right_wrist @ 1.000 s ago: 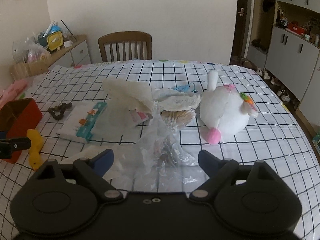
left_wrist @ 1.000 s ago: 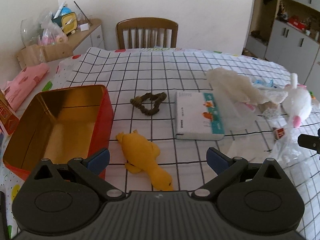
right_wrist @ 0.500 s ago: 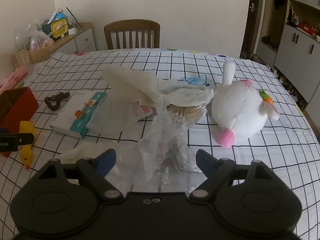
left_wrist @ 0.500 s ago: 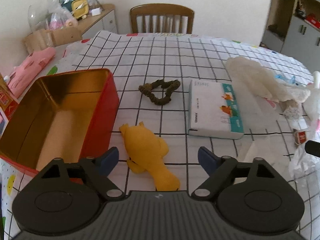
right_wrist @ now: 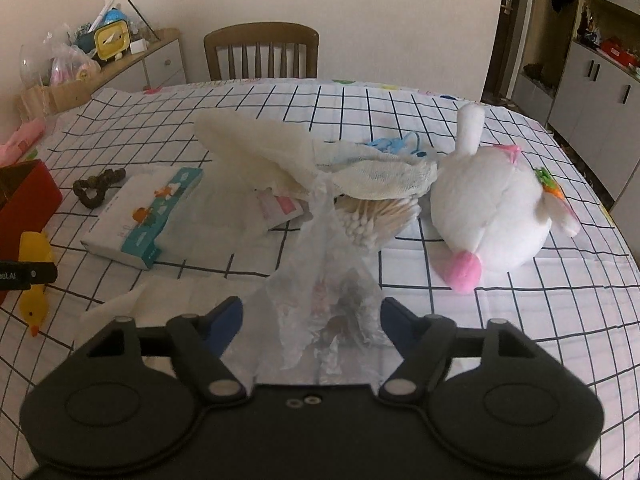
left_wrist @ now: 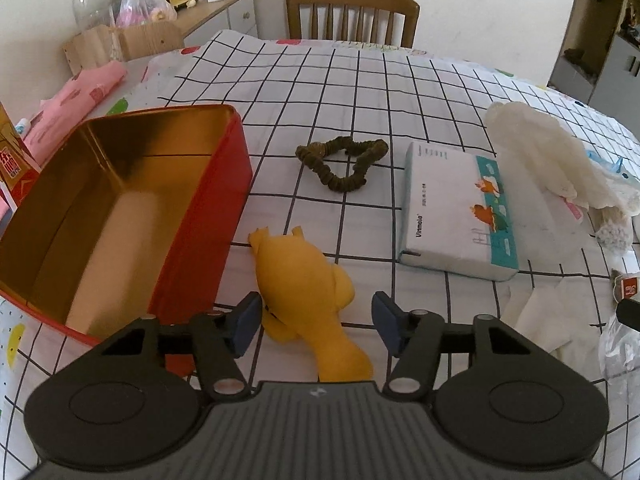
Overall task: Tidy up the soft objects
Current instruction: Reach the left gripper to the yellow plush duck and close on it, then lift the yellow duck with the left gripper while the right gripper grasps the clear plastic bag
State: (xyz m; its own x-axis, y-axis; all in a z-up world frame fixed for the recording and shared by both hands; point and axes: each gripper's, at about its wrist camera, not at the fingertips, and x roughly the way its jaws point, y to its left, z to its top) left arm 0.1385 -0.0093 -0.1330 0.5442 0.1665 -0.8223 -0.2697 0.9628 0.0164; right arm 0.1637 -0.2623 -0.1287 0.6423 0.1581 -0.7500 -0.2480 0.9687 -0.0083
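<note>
A yellow plush duck (left_wrist: 308,296) lies on the checked tablecloth beside an open red tin (left_wrist: 120,216) with a gold inside. My left gripper (left_wrist: 316,324) is open, its blue pads either side of the duck's body, not touching it. A dark green scrunchie (left_wrist: 342,164) lies further back. My right gripper (right_wrist: 312,320) is open around a crumpled clear plastic bag (right_wrist: 328,280). A white plush rabbit (right_wrist: 492,216) lies to its right. A cream gauze cloth (right_wrist: 280,148) lies behind the bag. The duck also shows in the right wrist view (right_wrist: 36,272).
A white and teal tissue pack (left_wrist: 456,216) lies mid-table. A bundle of cotton swabs (right_wrist: 380,220) sits under the cloth. White tissue sheets (left_wrist: 536,312) lie near the front. A wooden chair (left_wrist: 352,16) stands at the far edge, a cluttered sideboard (left_wrist: 180,12) at the left.
My left gripper has moved forward and down over the duck and its jaws have narrowed around it. My right gripper has moved closer to the plastic bag.
</note>
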